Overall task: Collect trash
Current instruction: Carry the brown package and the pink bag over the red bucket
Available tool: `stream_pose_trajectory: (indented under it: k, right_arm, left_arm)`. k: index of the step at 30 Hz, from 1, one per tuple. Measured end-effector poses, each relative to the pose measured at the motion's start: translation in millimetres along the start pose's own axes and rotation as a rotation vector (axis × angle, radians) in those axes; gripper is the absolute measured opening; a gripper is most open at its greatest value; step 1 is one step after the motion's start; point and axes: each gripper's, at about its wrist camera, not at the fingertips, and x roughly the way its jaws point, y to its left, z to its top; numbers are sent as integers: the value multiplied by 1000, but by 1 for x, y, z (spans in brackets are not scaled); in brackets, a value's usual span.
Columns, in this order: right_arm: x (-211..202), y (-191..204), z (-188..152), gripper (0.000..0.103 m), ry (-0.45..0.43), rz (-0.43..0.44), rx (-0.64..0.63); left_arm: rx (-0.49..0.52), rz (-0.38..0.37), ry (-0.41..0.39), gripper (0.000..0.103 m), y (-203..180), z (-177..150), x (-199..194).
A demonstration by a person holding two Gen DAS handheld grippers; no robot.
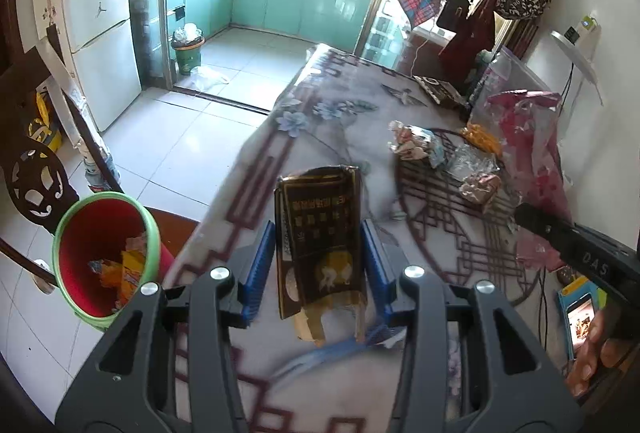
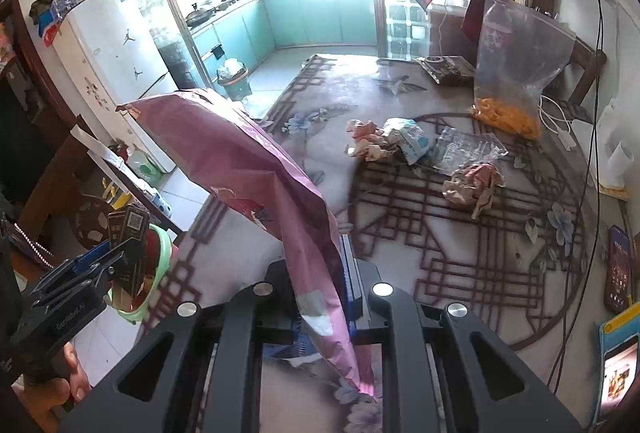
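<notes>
Two grippers, each with a catch: the left gripper (image 1: 320,257) has its blue fingers closed against a flattened dark brown carton (image 1: 320,237), held up over the table edge beside the green-rimmed red bin (image 1: 105,253). The right gripper (image 2: 320,297) is pinched nearly shut on a pink wrapper (image 2: 256,169) lifted above the patterned tablecloth (image 2: 460,253), where crumpled wrappers (image 2: 384,141) lie.

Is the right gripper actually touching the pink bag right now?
Touching. The right wrist view shows the pink bag pinched between the right gripper's nearly closed fingers, draping up and left over the table.
</notes>
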Motion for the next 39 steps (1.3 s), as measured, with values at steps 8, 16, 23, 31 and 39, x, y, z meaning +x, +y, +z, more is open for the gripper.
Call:
stream_pose_trajectory:
  k: [8, 16, 23, 31, 39]
  right_arm:
    - [8, 43, 7, 15, -14, -8, 1]
    - [23, 88, 15, 15, -14, 2, -22]
    - [34, 123, 22, 15, -10, 11, -64]
    - [46, 152, 29, 15, 2, 21, -115]
    - [62, 187, 33, 15, 23, 42, -185]
  left_arm:
    - [5, 8, -22, 42, 46, 15, -8]
    - [-12, 33, -34, 42, 92, 22, -12]
    - [-52, 63, -47, 42, 130, 26, -17]
    - [-115, 124, -50, 42, 174, 28, -19]
    - [-171, 172, -34, 42, 208, 22, -16]
